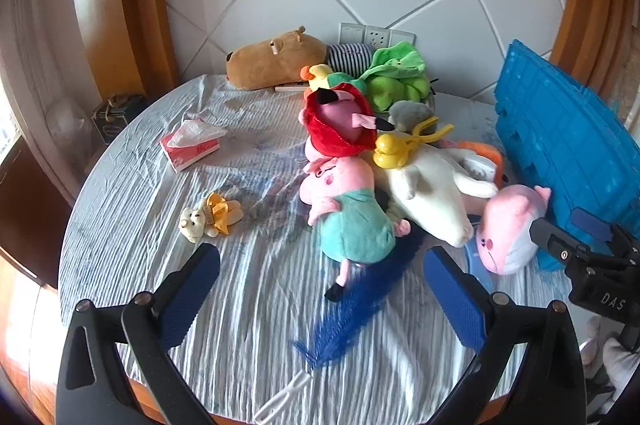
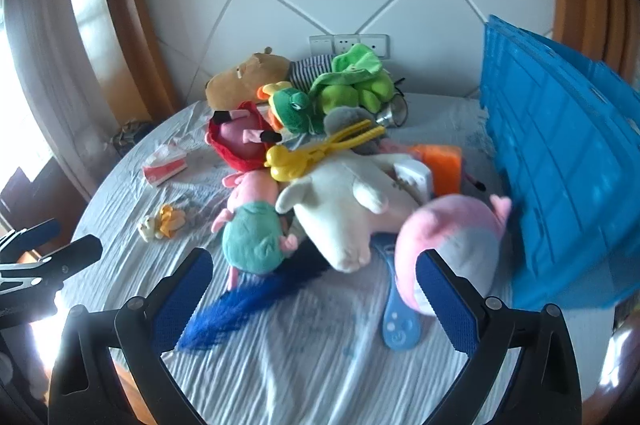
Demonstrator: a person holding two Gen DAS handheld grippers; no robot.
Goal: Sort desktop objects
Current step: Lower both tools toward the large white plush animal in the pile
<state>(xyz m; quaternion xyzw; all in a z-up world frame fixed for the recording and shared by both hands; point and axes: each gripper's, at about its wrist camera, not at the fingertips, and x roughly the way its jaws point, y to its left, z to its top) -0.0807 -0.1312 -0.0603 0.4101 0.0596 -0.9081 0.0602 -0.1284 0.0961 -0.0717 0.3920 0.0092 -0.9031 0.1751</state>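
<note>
My left gripper (image 1: 320, 289): fingers spread apart, holding nothing, above the striped cloth
My right gripper (image 2: 314, 295): fingers apart too, nothing between them
Blue feathery piece (image 1: 352, 309): lies just ahead of me on the cloth, fuzzy and dark blue
Pink-and-grey plush (image 2: 452, 249): round, beside the blue crate (image 2: 560, 161)
Teal-dressed pig (image 1: 352, 217): face-down against the white plush (image 1: 432, 193)
Small bear (image 1: 208, 217): alone, well left of the pile
Capybara (image 1: 276, 61): farthest, by the wall
</note>
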